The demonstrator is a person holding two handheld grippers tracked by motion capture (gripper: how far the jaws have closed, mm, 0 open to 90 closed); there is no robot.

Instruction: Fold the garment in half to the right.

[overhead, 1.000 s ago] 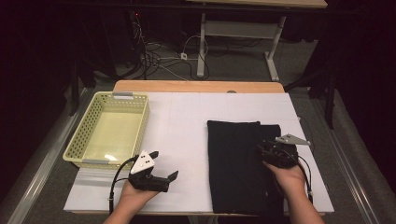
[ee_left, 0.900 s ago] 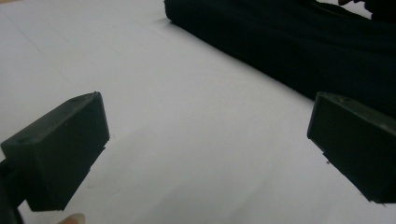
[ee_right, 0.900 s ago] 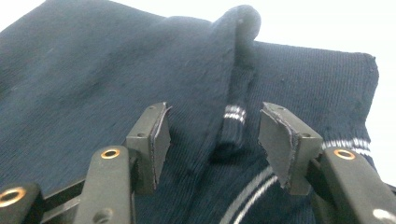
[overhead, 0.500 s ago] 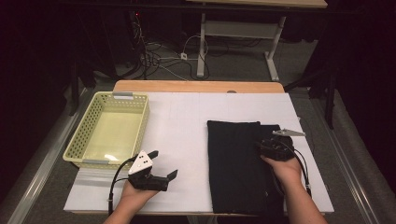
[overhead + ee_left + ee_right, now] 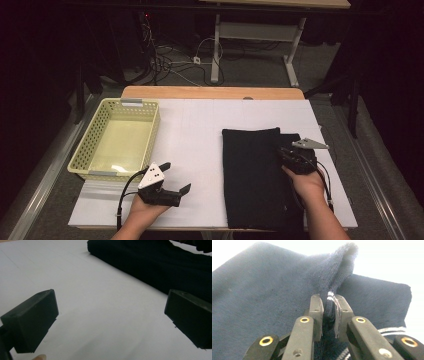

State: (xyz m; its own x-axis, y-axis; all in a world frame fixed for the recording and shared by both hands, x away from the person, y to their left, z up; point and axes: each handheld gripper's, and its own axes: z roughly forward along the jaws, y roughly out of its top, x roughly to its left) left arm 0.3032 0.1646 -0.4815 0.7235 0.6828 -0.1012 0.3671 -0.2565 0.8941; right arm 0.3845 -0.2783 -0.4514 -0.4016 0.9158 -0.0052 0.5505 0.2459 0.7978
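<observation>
So right gripper [image 5: 328, 312] has just been closing, now pinching a fold of the dark cloth [image 5: 252, 175] on table's [image 5: 200, 130] right side; soft n floppy, grab edges imo. Left gripper [image 5: 110, 322] wide open

A dark navy knit garment [image 5: 252, 175] lies folded into a long rectangle on the right half of the white table, its long side running from the near edge toward the far side. Its right edge is pinched up into a raised ridge [image 5: 337, 272], with a lower layer showing thin white stripes beside it.
</observation>
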